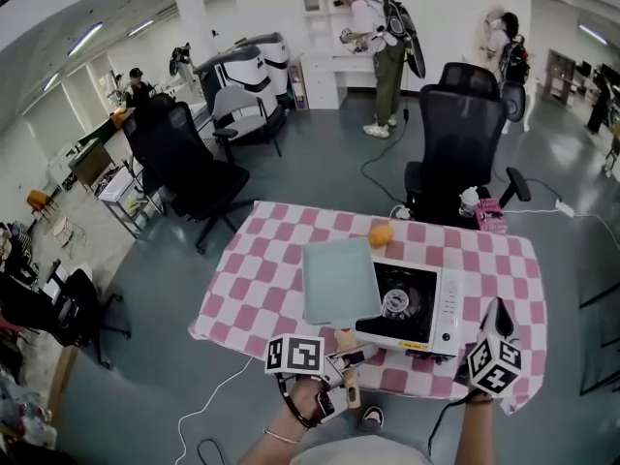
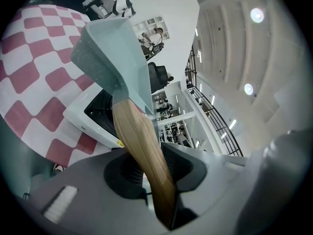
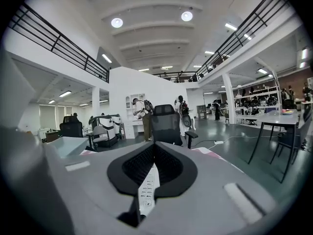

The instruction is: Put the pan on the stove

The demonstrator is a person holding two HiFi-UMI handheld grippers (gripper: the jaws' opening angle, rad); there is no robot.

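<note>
Pan (image 1: 339, 279): square, pale teal, wooden handle (image 1: 346, 343) pointing back toward the person. It is carried by the handle. Most of its body hangs over the checked tablecloth (image 1: 262, 260), just left of the stove (image 1: 438, 308), and its right edge overlaps the stove's left side. In the left gripper view it reads as raised and tilted, its far end higher than the handle. Whether any corner touches the cloth cannot be made out from the head view.

Left gripper (image 1: 341, 358): jaws clamped on the wooden handle, one pad on each side, partway along its length.

Stove: white portable unit on the right half of the table. Its burner (image 1: 395, 302) is fully exposed (nothing on it).

Right gripper (image 1: 499, 316): at the near right corner of the table, beside the stove. Its jaws are drawn together with nothing between them; only a thin slit shows a strip of the stove's white side.

Further out: an orange (image 1: 381, 234) sits on the cloth behind the pan, apart from it. A black office chair (image 1: 463, 134) stands beyond the table.

Progress, as a judgement: the pick-up is done and the carry is partway. Left to do: bring the pan rightward until it is centred over the burner, level it, lower it onto the supports, and open the left jaws.
</note>
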